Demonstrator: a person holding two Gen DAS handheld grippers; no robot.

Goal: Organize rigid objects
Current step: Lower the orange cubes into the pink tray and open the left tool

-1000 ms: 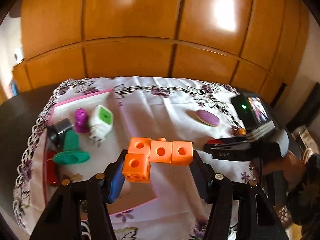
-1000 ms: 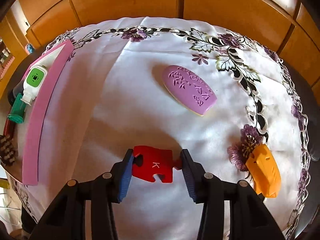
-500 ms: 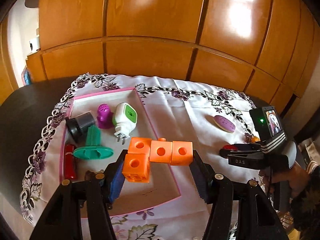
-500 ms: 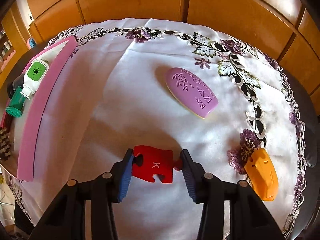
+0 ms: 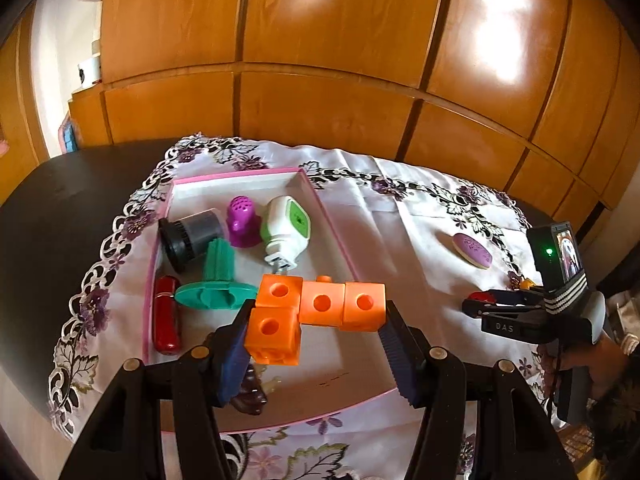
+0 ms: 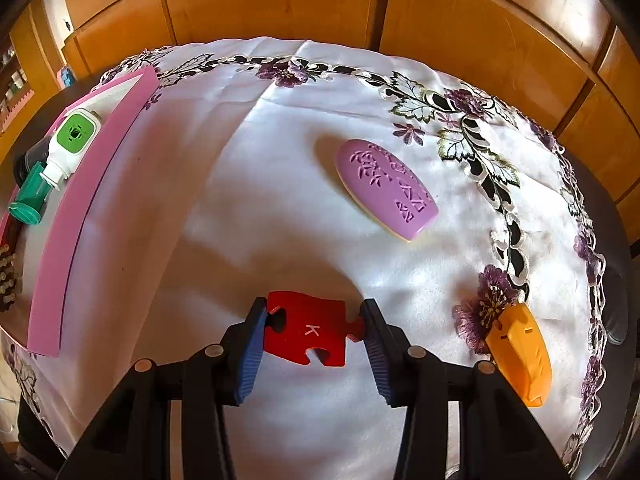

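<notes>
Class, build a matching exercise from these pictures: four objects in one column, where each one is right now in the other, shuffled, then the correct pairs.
Objects
1. orange cube block
2. red puzzle piece
3. green-faced plug
4. purple oval piece

Places
A. lying on the bare tablecloth, untouched
B. held between the jaws of the right gripper
C. lying inside the pink tray
D. held between the jaws of the left gripper

Pairs: 1-D, 2-B, 3-C, 4-A
</notes>
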